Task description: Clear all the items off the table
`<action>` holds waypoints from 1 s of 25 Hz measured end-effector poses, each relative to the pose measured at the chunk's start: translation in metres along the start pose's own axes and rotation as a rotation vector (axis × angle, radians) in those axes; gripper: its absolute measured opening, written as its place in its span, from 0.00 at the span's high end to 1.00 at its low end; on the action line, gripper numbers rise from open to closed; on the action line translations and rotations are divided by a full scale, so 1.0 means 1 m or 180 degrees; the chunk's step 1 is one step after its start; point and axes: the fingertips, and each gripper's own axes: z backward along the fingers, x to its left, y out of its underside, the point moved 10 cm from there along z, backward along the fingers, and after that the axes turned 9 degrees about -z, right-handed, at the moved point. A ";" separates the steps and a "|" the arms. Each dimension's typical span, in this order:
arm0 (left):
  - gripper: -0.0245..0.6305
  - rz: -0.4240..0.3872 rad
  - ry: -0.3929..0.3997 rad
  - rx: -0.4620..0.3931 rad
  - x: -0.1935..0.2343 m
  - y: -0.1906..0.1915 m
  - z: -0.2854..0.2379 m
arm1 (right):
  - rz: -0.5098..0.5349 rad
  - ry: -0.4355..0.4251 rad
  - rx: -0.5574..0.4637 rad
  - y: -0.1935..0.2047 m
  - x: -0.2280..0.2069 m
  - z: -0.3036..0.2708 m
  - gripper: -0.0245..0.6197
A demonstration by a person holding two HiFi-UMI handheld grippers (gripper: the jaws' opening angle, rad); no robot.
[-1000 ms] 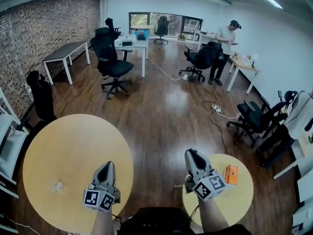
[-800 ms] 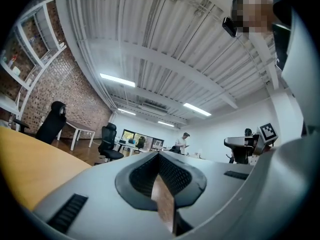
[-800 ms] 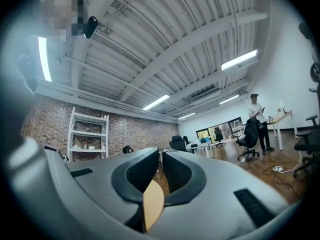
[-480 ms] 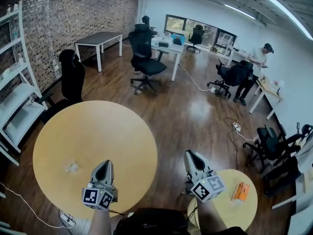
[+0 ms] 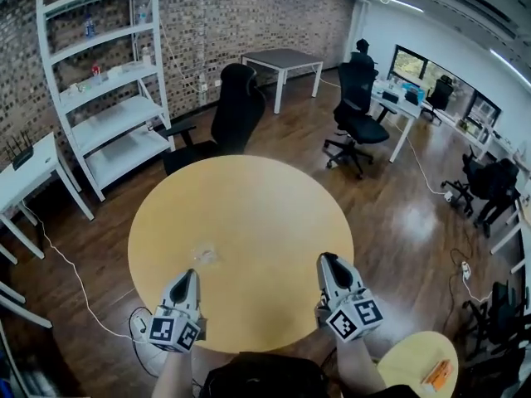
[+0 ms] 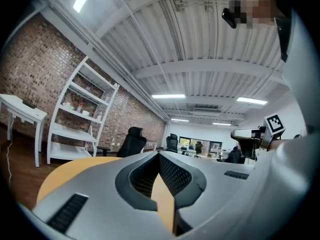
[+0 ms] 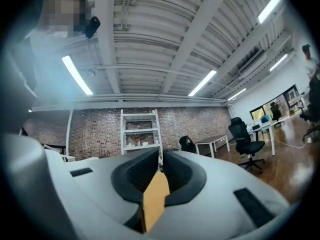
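- Round table [image 5: 274, 214]: the landmark. Its top is bare but for one small clear item [image 5: 204, 255], which lies left of the table's middle, toward the near edge.
- Left gripper [image 5: 189, 275]: hovers over the table's near-left rim, just short of the item. Its jaws are pressed together with nothing between them; only tabletop shows past the tips [image 6: 157, 155].
- Right gripper [image 5: 325, 260]: hovers over the table's near-right rim, well apart from the item. Its jaws are all but together and pinch nothing [image 7: 161, 157].
- Risk 1: the item looks light and see-through, perhaps crumpled film. Jaws brought down without first spreading would likely nudge it across the top rather than take it.
- Risk 2: a thin, flat thing may slip out from under the pads if they close too high above the top.
- Risk 3: its faintness against the yellow top makes a misjudged aim likely.
- Count: one round table; one item on it; two grippers, both empty.
- Off the table, near right: one small side table [image 5: 406, 356] carrying one orange object [image 5: 437, 375].
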 end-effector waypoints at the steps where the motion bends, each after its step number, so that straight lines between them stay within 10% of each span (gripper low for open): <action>1: 0.96 -0.0011 -0.0091 0.0011 0.006 -0.001 0.009 | -0.0009 -0.0078 0.0029 0.001 0.005 -0.007 0.92; 17: 0.96 -0.0359 -0.0987 0.0494 0.036 0.042 0.011 | -0.0152 -0.0655 0.0826 0.062 -0.010 -0.118 0.92; 25: 0.77 -0.0455 -0.1088 0.0835 0.058 0.093 -0.035 | -0.0257 -0.0758 0.1280 0.102 -0.037 -0.157 0.92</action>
